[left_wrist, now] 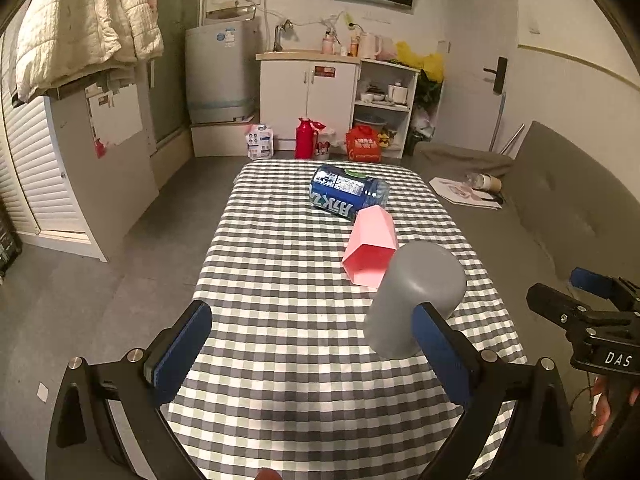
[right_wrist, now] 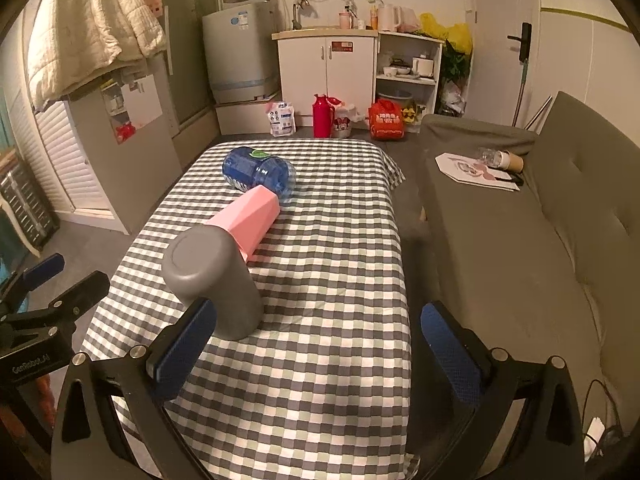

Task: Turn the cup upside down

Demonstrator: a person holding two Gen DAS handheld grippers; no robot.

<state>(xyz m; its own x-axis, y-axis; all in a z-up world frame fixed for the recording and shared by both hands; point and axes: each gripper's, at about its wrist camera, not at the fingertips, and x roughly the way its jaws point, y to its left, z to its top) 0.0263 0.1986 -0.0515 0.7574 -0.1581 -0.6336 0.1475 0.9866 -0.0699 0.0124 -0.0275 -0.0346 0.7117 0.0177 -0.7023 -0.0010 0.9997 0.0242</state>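
Observation:
A grey cup (left_wrist: 416, 296) stands upside down on the checked tablecloth (left_wrist: 288, 280), closed base up; it also shows in the right wrist view (right_wrist: 216, 276). My left gripper (left_wrist: 316, 356) is open and empty, its right finger just in front of the cup. My right gripper (right_wrist: 316, 352) is open and empty, its left finger (right_wrist: 184, 352) in front of the cup's lower edge. Each gripper shows at the edge of the other's view.
A pink faceted cup (left_wrist: 370, 246) lies on its side behind the grey cup, opening toward me. A blue bottle (left_wrist: 346, 192) lies behind that. A grey sofa (right_wrist: 520, 240) runs along the table's right side. Cabinets and a red flask (right_wrist: 320, 116) stand beyond.

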